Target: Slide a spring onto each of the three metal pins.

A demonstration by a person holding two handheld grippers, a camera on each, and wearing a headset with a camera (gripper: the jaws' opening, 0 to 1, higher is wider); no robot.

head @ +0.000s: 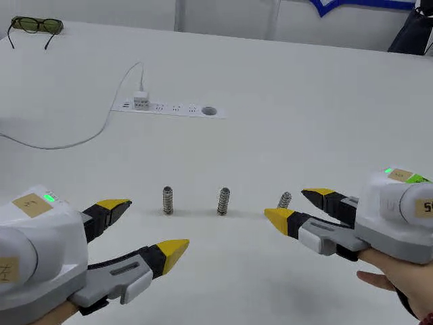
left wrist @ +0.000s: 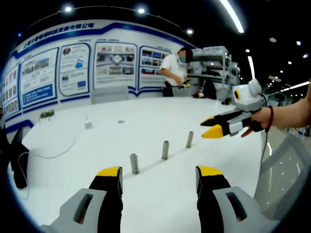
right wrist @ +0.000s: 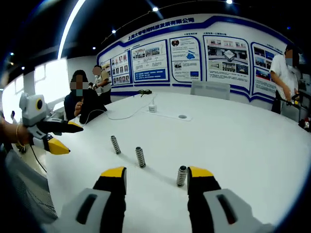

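White table: we see three springs standing in a row mid-table. Left gripper and right gripper both have jaws spread, empty. Rightmost spring leans, just beside our right gripper's jaw tips.

Head view above, near; gripper views low, opposing, share springs.

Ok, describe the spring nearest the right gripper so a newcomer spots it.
On the white table, three springs stand in a row before the power strip. It is the spring at the row's right end in the head view, beside the open jaws of the right gripper; only it looks tilted.
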